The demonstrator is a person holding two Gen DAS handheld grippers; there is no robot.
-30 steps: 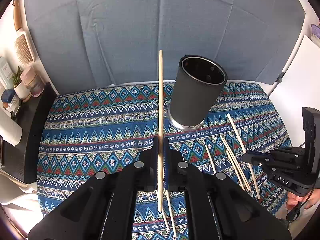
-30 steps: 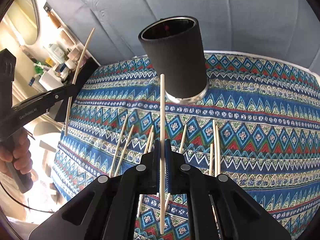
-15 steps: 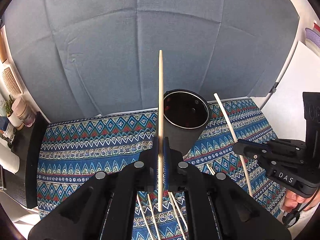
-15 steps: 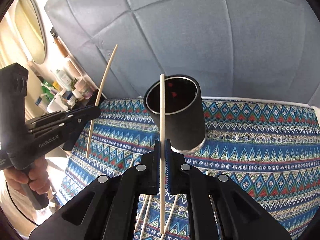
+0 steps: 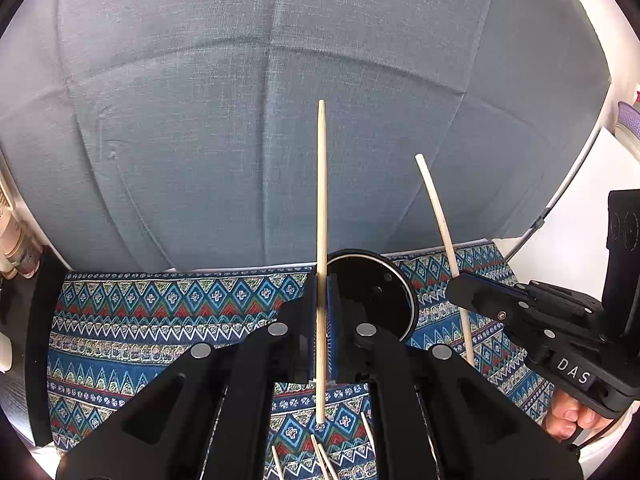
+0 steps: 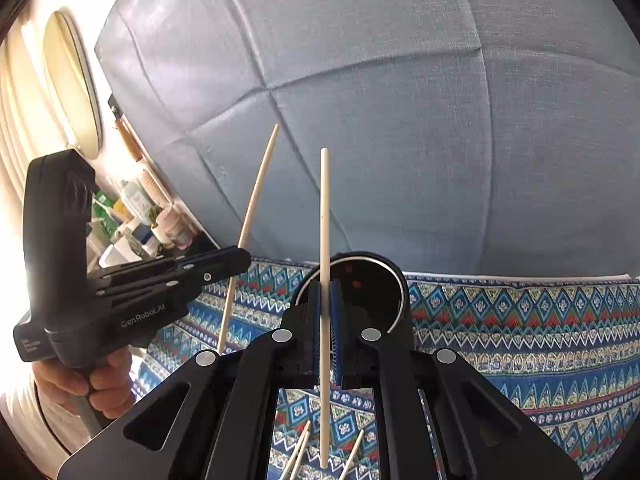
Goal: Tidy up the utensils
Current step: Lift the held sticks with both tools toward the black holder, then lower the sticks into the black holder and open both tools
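My left gripper [image 5: 321, 280] is shut on a wooden chopstick [image 5: 321, 208] that stands nearly upright. My right gripper [image 6: 325, 288] is shut on another chopstick [image 6: 324, 220], also upright. Both are raised above the table, just in front of the black cylindrical holder [image 5: 372, 292], whose open mouth shows behind the fingers; it also shows in the right wrist view [image 6: 372, 280]. The right gripper [image 5: 456, 284] with its chopstick appears at the right of the left wrist view. The left gripper [image 6: 244, 258] appears at the left of the right wrist view. Several loose chopsticks [image 6: 300, 452] lie on the cloth below.
The table carries a blue patterned cloth [image 5: 160, 320]. A grey fabric backdrop [image 5: 240, 120] stands behind it. A shelf with bottles and jars [image 6: 148, 220] is at the left. A white board [image 5: 580, 220] stands at the right.
Both grippers have risen and tilted up with their chopsticks. The holder now sits low in both views with its mouth facing the cameras, and the loose chopsticks have dropped to the bottom edge.
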